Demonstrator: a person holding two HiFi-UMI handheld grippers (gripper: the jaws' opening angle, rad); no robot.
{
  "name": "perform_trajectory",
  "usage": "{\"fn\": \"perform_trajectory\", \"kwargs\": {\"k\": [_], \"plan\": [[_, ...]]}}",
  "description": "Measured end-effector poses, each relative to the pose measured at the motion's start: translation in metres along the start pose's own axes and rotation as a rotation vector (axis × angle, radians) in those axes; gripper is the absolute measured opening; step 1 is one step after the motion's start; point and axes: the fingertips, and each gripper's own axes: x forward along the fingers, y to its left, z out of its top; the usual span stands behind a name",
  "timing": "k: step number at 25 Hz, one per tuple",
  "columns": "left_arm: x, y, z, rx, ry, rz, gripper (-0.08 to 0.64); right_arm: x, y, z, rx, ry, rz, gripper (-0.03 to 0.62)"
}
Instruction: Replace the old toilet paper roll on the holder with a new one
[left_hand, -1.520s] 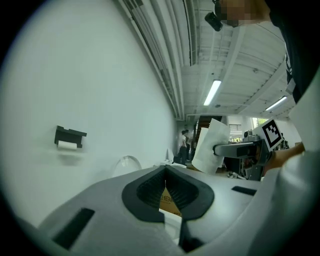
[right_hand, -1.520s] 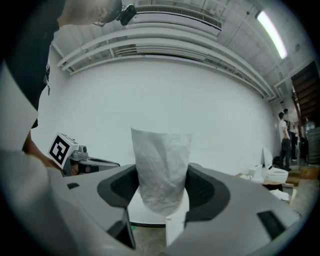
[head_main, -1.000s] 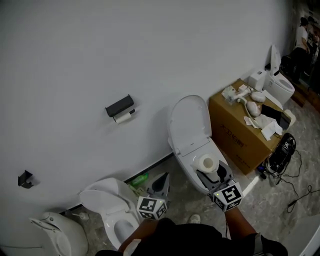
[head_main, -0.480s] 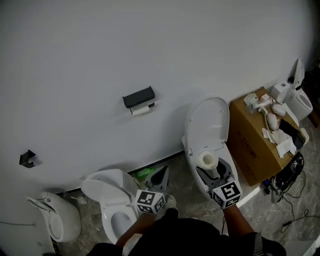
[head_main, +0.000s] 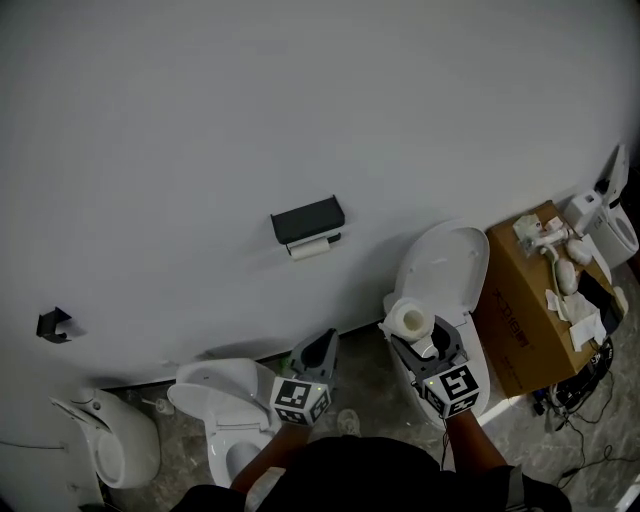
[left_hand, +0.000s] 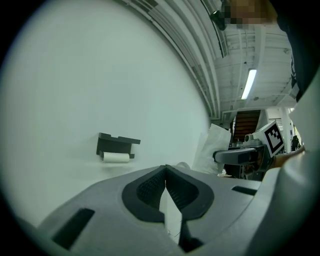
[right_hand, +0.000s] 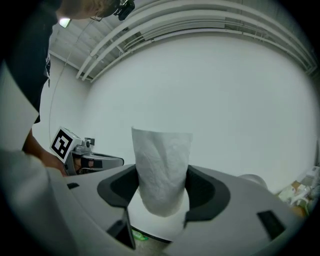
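Note:
A black wall holder (head_main: 308, 220) carries a thin, nearly used-up white roll (head_main: 310, 248) beneath it; the left gripper view shows the same holder (left_hand: 117, 144) and old roll (left_hand: 116, 157) ahead to the left. My left gripper (head_main: 320, 350) is shut and empty, below the holder and pointing at the wall. My right gripper (head_main: 415, 335) is shut on a full new toilet paper roll (head_main: 410, 322), to the right of the holder. In the right gripper view the new roll (right_hand: 161, 170) stands between the pads (right_hand: 120, 187).
A white toilet with its lid up (head_main: 450, 270) stands under my right gripper. Another open toilet (head_main: 215, 395) is at lower left, with a white fixture (head_main: 110, 440) beside it. A cardboard box (head_main: 525, 310) with clutter is at right. A small black bracket (head_main: 52, 325) hangs on the wall.
Both grippers have moved left along the wall toward the holder, the right one still carrying the new roll. The holder now sits nearer the middle of the head view.

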Motion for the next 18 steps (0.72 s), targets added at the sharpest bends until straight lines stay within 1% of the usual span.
{"fn": "perform_trajectory", "kwargs": {"k": [5,7,10,12,15,18], "plan": [[0.01,0.046,0.011,-0.012,-0.009,0.008,0.006,0.053,0.007,0.006,-0.001,0.006,0.017,0.275],[0.014,0.06,0.021,0.005,-0.028,0.001,0.006,0.072,0.01,0.009,0.004,0.003,0.021,0.275],[0.019,0.076,0.03,0.052,-0.039,-0.009,0.006,0.092,0.01,0.013,-0.002,0.001,0.016,0.275],[0.023,0.083,0.031,0.095,-0.033,-0.014,0.006,0.101,0.006,0.014,-0.008,0.003,0.005,0.275],[0.027,0.09,0.036,0.208,-0.03,-0.014,0.006,0.113,-0.005,0.018,-0.01,0.0,-0.007,0.275],[0.032,0.098,0.043,0.312,-0.029,0.018,0.006,0.122,-0.01,0.02,-0.022,0.01,0.004,0.275]]}}
